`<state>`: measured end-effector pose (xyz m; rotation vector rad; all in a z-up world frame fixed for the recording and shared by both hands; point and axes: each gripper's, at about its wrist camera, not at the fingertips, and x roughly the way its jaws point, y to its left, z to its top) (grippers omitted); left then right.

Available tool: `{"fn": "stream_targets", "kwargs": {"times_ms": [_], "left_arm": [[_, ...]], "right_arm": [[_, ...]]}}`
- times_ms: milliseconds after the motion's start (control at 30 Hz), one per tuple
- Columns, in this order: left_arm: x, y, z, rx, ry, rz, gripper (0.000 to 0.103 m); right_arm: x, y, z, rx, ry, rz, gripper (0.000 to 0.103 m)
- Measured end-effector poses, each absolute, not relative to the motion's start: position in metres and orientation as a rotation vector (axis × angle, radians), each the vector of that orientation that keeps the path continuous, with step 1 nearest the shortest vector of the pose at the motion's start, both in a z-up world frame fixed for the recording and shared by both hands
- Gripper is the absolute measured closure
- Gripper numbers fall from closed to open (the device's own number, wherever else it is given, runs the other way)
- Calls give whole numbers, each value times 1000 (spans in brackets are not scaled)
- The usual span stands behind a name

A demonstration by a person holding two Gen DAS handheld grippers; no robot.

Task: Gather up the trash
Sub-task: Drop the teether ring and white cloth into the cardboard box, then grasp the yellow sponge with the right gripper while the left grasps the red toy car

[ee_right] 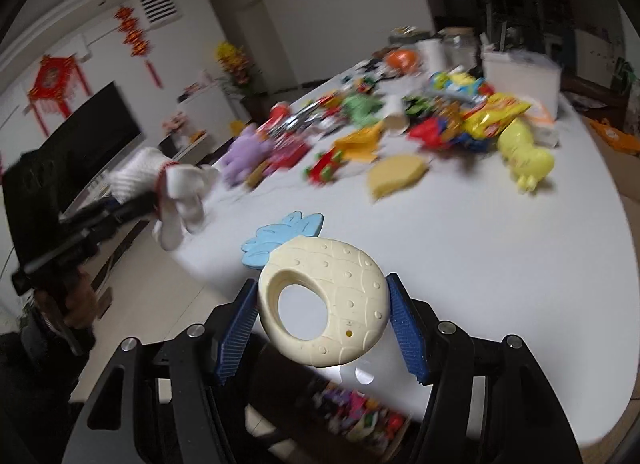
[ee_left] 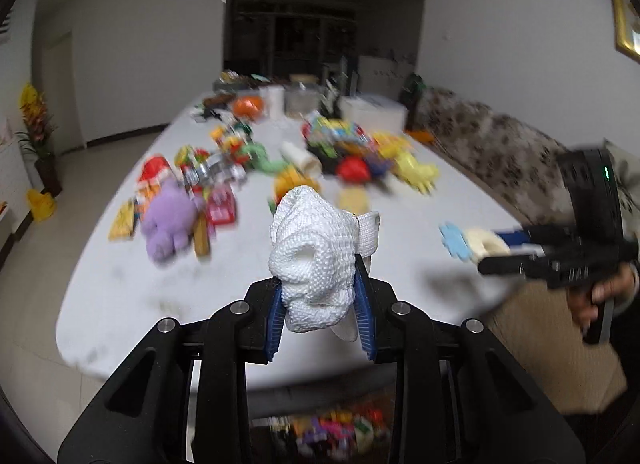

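Pinching a crumpled white knitted glove (ee_left: 316,260) between its blue pads, the left tool (ee_left: 320,316) holds it lifted above the near edge of the white worktop (ee_left: 400,199). Behind it a purple plush toy (ee_left: 170,219), snack packets, a paper cup (ee_left: 300,155) and a yellow rubber glove (ee_left: 416,171) lie scattered in a blurred heap; farther back stands a white box (ee_right: 520,71), its contents hidden. To the right, the right tool (ee_right: 322,324) grips a cream pineapple-shaped teether (ee_right: 324,300) with a blue leaf top, also held off the worktop. Below the edge, a bin of colourful items (ee_right: 360,412) shows, too blurred to name.
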<state>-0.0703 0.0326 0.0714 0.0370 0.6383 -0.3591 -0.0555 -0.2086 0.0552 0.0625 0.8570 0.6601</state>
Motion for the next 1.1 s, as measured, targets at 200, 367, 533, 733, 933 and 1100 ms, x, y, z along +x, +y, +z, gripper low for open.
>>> {"fn": "stream_targets", "kwargs": {"times_ms": [200, 367, 533, 733, 933, 1100], "left_arm": [[-116, 23, 24, 105, 765, -417, 71], [-128, 17, -44, 179, 890, -400, 16], [-120, 25, -84, 225, 959, -329, 15], [-82, 36, -27, 82, 793, -344, 13], [-12, 42, 6, -30, 705, -266, 13], [28, 47, 6, -66, 720, -188, 13]], "right_arm": [[-112, -194, 19, 5, 1006, 721, 41], [-121, -183, -46, -16, 1149, 709, 34], [-122, -182, -61, -66, 1130, 680, 31], [-64, -190, 10, -7, 915, 606, 26], [67, -159, 21, 55, 884, 372, 27], [138, -135, -4, 46, 972, 260, 33]]}}
